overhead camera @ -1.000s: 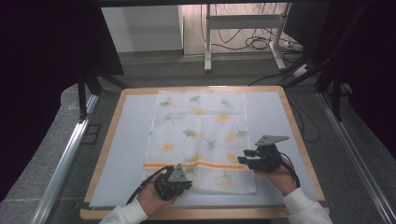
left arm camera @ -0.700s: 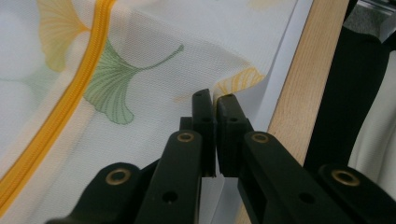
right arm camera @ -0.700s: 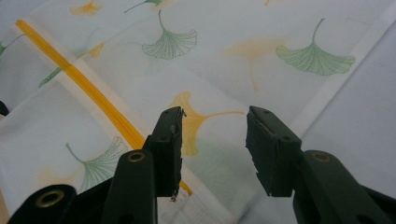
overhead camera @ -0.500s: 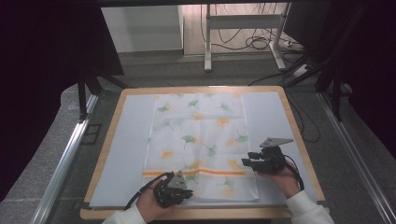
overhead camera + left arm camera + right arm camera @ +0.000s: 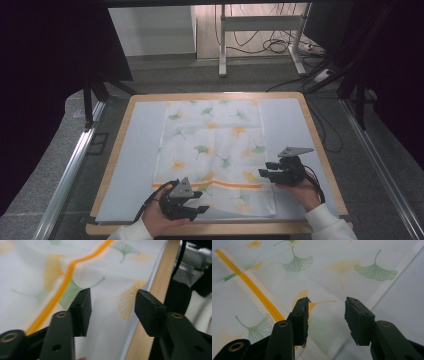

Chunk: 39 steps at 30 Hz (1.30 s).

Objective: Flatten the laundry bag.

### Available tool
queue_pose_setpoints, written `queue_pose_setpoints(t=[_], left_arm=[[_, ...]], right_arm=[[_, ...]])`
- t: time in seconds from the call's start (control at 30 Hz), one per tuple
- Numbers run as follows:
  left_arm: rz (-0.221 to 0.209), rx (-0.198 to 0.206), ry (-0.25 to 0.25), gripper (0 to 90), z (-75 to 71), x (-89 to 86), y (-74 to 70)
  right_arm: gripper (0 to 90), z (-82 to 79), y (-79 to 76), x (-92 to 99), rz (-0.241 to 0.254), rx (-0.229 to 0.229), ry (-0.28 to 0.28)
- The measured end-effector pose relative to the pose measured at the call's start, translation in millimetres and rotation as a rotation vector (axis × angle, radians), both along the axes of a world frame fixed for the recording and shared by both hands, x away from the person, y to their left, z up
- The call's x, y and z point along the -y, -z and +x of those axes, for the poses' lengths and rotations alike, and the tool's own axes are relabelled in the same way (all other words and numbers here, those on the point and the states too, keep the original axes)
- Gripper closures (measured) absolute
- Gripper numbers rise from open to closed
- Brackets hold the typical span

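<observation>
A white cloth (image 5: 215, 150) printed with green and orange ginkgo leaves and an orange stripe (image 5: 235, 184) lies flat on the table. My left gripper (image 5: 199, 200) hovers over its near left corner, open, nothing between its pads (image 5: 82, 307); the cloth (image 5: 37, 277) and the table's wooden edge (image 5: 150, 305) lie below. My right gripper (image 5: 264, 174) is at the cloth's right edge near the stripe, open and empty. In the right gripper view the cloth (image 5: 332, 272), its stripe (image 5: 259, 295) and its hem sit under the open fingers (image 5: 358, 317).
The cloth rests on a pale mat (image 5: 135, 150) covering a wood-rimmed table (image 5: 320, 150). Metal rails (image 5: 70, 170) run along both sides. A desk frame and cables (image 5: 260, 30) stand on the floor beyond the far edge.
Both grippers have drawn back toward the near edge. The left one slid down to the cloth's near left corner; the right one shifted slightly nearer along the right edge.
</observation>
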<state>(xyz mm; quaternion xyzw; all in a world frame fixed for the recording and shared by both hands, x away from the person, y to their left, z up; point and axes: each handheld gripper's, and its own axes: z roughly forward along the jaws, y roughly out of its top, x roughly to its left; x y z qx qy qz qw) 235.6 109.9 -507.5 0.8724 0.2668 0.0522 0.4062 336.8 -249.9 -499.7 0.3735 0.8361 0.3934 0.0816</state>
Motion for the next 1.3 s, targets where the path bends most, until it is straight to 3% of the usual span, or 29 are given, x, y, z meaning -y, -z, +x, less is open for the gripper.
queue_pose_setpoints(t=[0.33, 0.5, 0.7, 1.03, 1.3], left_arm=[[-0.062, -0.023, -0.076, 36.5, 38.2, 6.1, -10.6], [-0.110, -0.070, -0.039, 32.5, 31.5, -0.8, -25.2], [-0.120, -0.053, -0.018, 30.2, 13.3, -7.0, -34.3], [-0.107, -0.055, -0.052, 29.7, 30.5, 0.8, -31.9], [-0.079, -0.024, -0.044, 30.1, 40.1, 16.4, -32.6]], right_arm=[[45.9, 3.5, 0.0, 0.1, 0.008, -0.001, 0.006], [43.8, 6.6, 0.8, 1.9, 0.017, -0.009, 0.018], [43.6, 5.9, -1.9, 3.1, 0.026, 0.001, 0.023], [43.7, 10.9, -0.1, 0.2, 0.020, -0.001, 0.017], [47.6, 13.5, 0.6, -3.0, 0.012, 0.003, 0.015]])
